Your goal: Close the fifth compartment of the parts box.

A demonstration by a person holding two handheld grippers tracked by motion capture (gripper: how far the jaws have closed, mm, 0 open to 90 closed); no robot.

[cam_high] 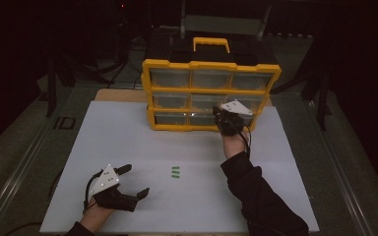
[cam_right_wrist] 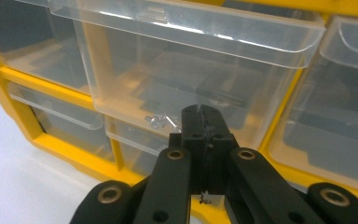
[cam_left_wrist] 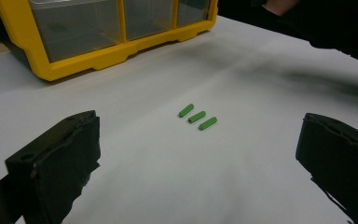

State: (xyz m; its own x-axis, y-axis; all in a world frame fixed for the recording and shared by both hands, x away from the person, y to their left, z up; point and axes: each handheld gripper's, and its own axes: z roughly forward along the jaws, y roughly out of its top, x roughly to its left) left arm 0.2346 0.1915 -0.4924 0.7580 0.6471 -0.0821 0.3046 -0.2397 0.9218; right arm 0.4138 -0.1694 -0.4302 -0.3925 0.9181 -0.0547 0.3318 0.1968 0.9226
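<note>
Three green pegs (cam_left_wrist: pixel 197 116) lie side by side mid-tabletop (cam_high: pixel 128 147), between the left gripper (cam_left_wrist: pixel 196 154)'s wide-apart jaws; small, light, rigid, likely to roll, so I'd pinch one across its middle. Right gripper (cam_right_wrist: pixel 200 116), jaws clenched together on nothing I can make out, sits at a pulled-out clear drawer (cam_right_wrist: pixel 191 60) of the yellow organizer (cam_high: pixel 209 64), well clear of the pegs

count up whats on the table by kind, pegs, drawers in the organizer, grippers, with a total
green pegs: 3, lying side by side on the white sheet
clear drawers in the yellow organizer: 9, in three rows of three
grippers: 2, the left gripper open near the pegs, the right gripper shut at a drawer front
total: 14
</note>
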